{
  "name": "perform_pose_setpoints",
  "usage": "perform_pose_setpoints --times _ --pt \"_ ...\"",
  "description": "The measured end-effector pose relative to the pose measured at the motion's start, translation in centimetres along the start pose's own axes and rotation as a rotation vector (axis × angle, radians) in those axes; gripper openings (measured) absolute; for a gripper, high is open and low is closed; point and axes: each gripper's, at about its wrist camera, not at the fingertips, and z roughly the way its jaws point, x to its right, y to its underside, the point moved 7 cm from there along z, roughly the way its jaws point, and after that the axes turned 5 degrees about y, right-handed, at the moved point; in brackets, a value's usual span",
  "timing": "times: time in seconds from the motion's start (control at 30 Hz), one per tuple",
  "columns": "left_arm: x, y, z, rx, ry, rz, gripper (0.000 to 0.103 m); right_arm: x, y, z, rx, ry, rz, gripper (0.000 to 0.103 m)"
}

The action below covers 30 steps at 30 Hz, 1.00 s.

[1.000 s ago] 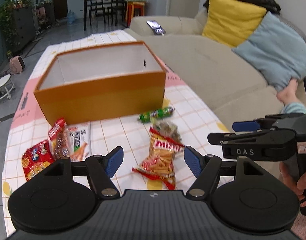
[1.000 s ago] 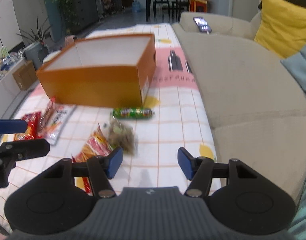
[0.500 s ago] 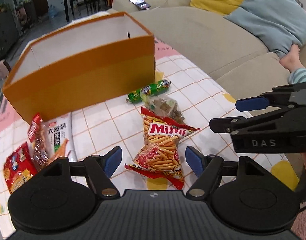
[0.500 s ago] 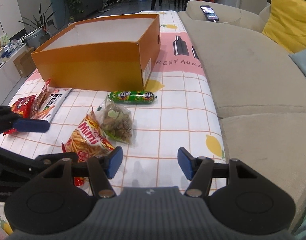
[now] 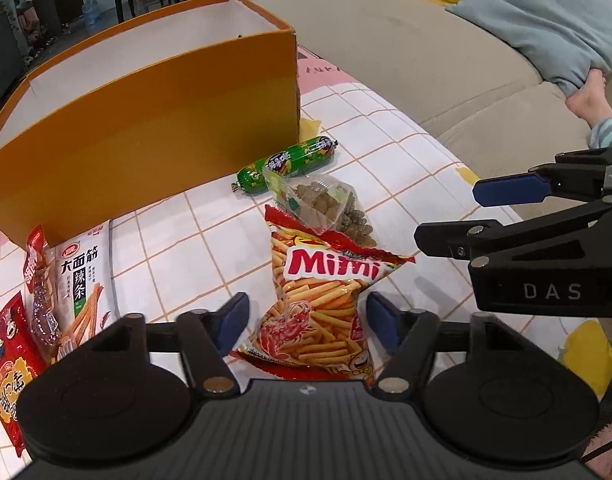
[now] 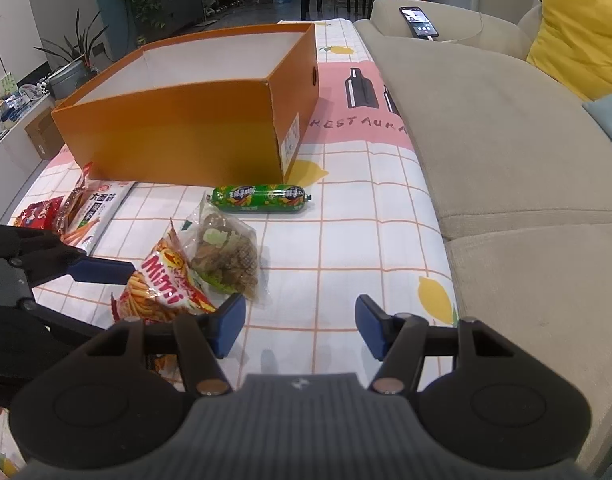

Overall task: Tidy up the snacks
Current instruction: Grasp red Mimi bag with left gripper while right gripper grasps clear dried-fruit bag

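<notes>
The red Mimi snack bag (image 5: 321,312) lies on the checked tablecloth (image 5: 385,128), near the front edge, between the blue pads of the left gripper (image 5: 306,322). Its jaws have just been closing around the bag; whether the pads already press on it I cannot tell. A clear bag of brown snacks (image 5: 325,206) overlaps the Mimi bag's far end, and a green sausage stick (image 5: 288,164) lies just beyond that. Further back stands the open orange box (image 5: 146,120). To the left lie a white spicy-strip packet (image 5: 84,280) and a red packet (image 5: 8,360). The right gripper (image 6: 300,326) hovers over bare cloth to the right, jaws apart with nothing between them. A beige sofa (image 6: 505,128) borders the table on the right.
</notes>
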Motion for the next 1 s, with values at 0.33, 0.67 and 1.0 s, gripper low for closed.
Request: perform_pose_setpoints --times 0.33,0.67,1.0 --pt "-2.1 0.9 -1.9 0.027 0.021 -0.074 0.054 -1.2 -0.1 0.8 0.000 -0.026 -0.032 0.059" --pt "-7.4 1.0 -4.6 0.090 -0.069 -0.255 0.054 -5.7 -0.8 1.3 0.049 -0.032 -0.191 0.069" --pt "-7.9 1.9 -4.1 0.081 -0.051 -0.295 0.053 -9.0 -1.6 3.6 0.118 0.114 -0.462 0.069"
